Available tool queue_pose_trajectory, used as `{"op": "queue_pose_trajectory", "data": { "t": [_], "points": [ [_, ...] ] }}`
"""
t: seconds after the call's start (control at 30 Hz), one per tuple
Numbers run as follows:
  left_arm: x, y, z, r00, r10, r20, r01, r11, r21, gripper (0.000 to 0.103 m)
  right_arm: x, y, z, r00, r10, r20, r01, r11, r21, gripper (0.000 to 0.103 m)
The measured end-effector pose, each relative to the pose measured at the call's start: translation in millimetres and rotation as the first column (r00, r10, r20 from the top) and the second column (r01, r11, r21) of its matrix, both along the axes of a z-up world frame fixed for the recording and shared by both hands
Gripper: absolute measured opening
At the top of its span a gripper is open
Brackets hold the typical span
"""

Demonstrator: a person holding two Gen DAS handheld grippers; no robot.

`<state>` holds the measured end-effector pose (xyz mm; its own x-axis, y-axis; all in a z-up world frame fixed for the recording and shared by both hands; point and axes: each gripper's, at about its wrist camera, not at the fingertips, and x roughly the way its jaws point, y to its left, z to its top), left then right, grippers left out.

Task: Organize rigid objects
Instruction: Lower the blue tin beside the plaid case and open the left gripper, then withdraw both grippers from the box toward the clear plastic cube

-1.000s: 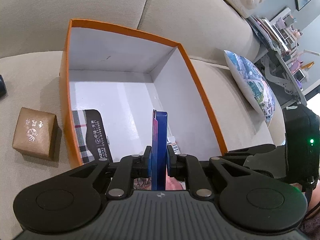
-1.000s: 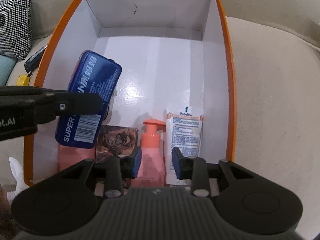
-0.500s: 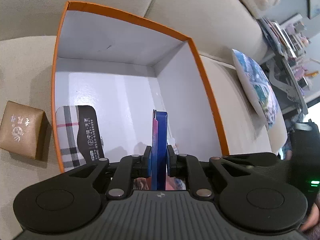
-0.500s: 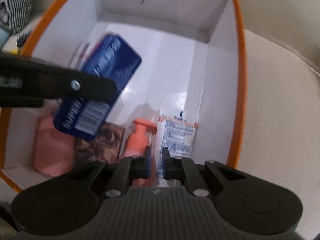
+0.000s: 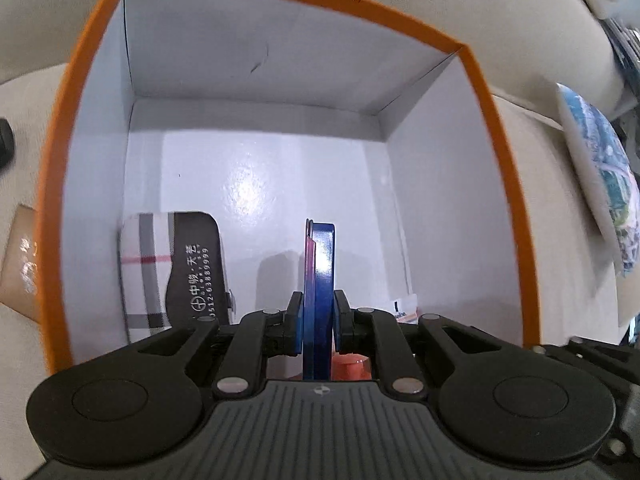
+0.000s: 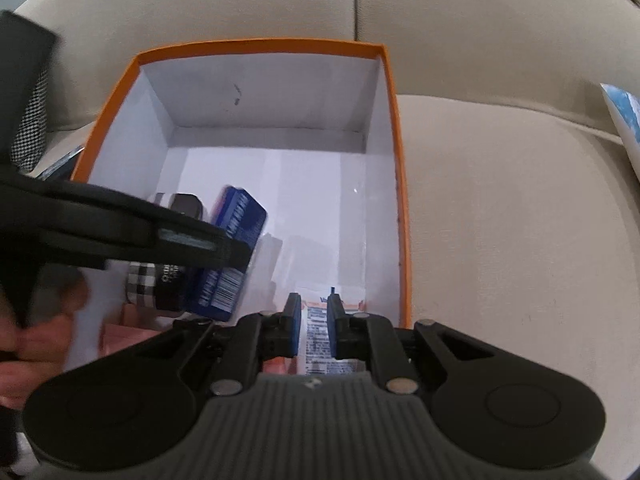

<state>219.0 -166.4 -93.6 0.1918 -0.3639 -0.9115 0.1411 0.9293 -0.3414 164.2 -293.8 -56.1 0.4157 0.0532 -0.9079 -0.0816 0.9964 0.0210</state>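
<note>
**Blue tin going into the orange box**

Soft beige couch holds our orange box (image 5: 496,128). We pinch the blue tin (image 5: 319,280) on edge in our left gripper (image 5: 317,322), low over the box floor beside the plaid case (image 5: 168,272). We should lower it slowly into the bare middle. Our right gripper (image 6: 313,330) is pressed together, empty, above the white tube (image 6: 320,328).

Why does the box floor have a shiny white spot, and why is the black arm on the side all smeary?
In the left wrist view, the spot is light glaring off the glossy floor of the box, and the fisheye lens bows its orange rim. In the right wrist view, the left gripper is blurred, so the print on the blue tin smears, while the right gripper looks sharp.
</note>
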Motion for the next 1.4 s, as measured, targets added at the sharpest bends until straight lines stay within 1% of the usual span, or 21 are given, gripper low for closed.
{"op": "queue_pose_trajectory", "data": {
  "t": [0.03, 0.1, 0.17, 0.23, 0.37, 0.53, 0.6, 0.7, 0.73, 0.87, 1.03, 1.1, 1.2, 1.27, 1.33, 1.4],
  "points": [
    [-0.5, -0.7, -2.3, 1.000, 0.008, 0.001, -0.008, 1.000, -0.008, 0.015, 0.1, 1.1, 0.9, 1.000, 0.005, 0.004, -0.005, 1.000, -0.001, 0.014],
    [-0.7, -0.3, -6.9, 0.999, 0.034, -0.001, -0.034, 0.999, 0.008, 0.015, -1.0, 0.5, 3.3, 1.000, 0.004, 0.010, -0.004, 1.000, 0.000, 0.014],
    [0.7, 3.7, -12.3, 0.998, 0.065, -0.007, -0.064, 0.998, 0.008, 0.016, -2.6, -1.0, 3.4, 1.000, -0.001, 0.012, 0.001, 1.000, 0.005, 0.014],
    [-0.8, 5.1, -16.0, 0.997, 0.076, -0.008, -0.076, 0.997, 0.017, 0.016, -4.6, -2.8, 4.2, 1.000, -0.003, 0.012, 0.003, 1.000, 0.008, 0.014],
    [-2.5, -3.2, -10.8, 0.998, 0.065, 0.022, -0.067, 0.995, 0.076, 0.023, -4.2, -4.3, 3.8, 1.000, 0.008, 0.003, -0.008, 1.000, 0.014, 0.014],
    [-7.2, -9.8, -2.7, 0.998, 0.011, 0.056, -0.020, 0.987, 0.157, 0.029, 0.3, -0.7, -2.1, 1.000, 0.031, -0.004, -0.031, 1.000, 0.003, 0.014],
    [-9.5, -11.4, 1.4, 0.997, -0.007, 0.075, -0.007, 0.983, 0.186, 0.034, 1.5, -0.6, -2.8, 0.999, 0.036, -0.005, -0.036, 0.999, 0.001, 0.014],
    [-12.5, -10.5, 7.4, 0.995, -0.021, 0.095, 0.001, 0.979, 0.206, 0.038, 2.2, -0.3, -4.3, 0.999, 0.035, -0.006, -0.035, 0.999, -0.003, 0.016],
    [-13.6, -9.0, 9.8, 0.995, -0.024, 0.097, 0.004, 0.980, 0.201, 0.038, 2.6, -0.4, -4.6, 0.999, 0.035, -0.005, -0.035, 0.999, -0.005, 0.020],
    [-19.6, -4.6, 22.7, 0.991, -0.040, 0.128, 0.016, 0.983, 0.180, 0.038, 2.1, 1.3, -7.3, 0.999, 0.034, -0.006, -0.034, 0.999, -0.009, 0.021],
    [-36.8, 24.5, 63.5, 0.971, -0.056, 0.234, 0.031, 0.993, 0.112, 0.037, 0.7, 2.5, -10.3, 0.999, 0.039, 0.006, -0.040, 0.999, 0.023, 0.021],
    [-41.6, 39.1, 77.7, 0.961, -0.046, 0.273, 0.016, 0.994, 0.110, 0.037, 0.5, 3.3, -11.3, 0.999, 0.040, 0.008, -0.040, 0.998, 0.057, 0.021],
    [-47.6, 65.2, 96.5, 0.946, -0.011, 0.324, -0.020, 0.996, 0.092, 0.037, 3.9, 6.1, -14.4, 0.999, 0.040, 0.002, -0.040, 0.995, 0.097, 0.021],
    [-52.2, 86.6, 104.9, 0.939, 0.024, 0.344, -0.044, 0.998, 0.050, 0.035, 8.7, 9.7, -17.6, 0.999, 0.053, -0.008, -0.052, 0.992, 0.119, 0.021],
    [-54.3, 103.6, 108.0, 0.934, 0.071, 0.351, -0.093, 0.995, 0.047, 0.035, 15.6, 14.4, -22.5, 0.998, 0.062, -0.018, -0.059, 0.990, 0.130, 0.022],
    [-56.0, 118.2, 110.0, 0.928, 0.112, 0.356, -0.123, 0.992, 0.009, 0.035, 24.6, 18.4, -29.1, 0.998, 0.053, -0.036, -0.048, 0.988, 0.148, 0.022]
  ]
}}
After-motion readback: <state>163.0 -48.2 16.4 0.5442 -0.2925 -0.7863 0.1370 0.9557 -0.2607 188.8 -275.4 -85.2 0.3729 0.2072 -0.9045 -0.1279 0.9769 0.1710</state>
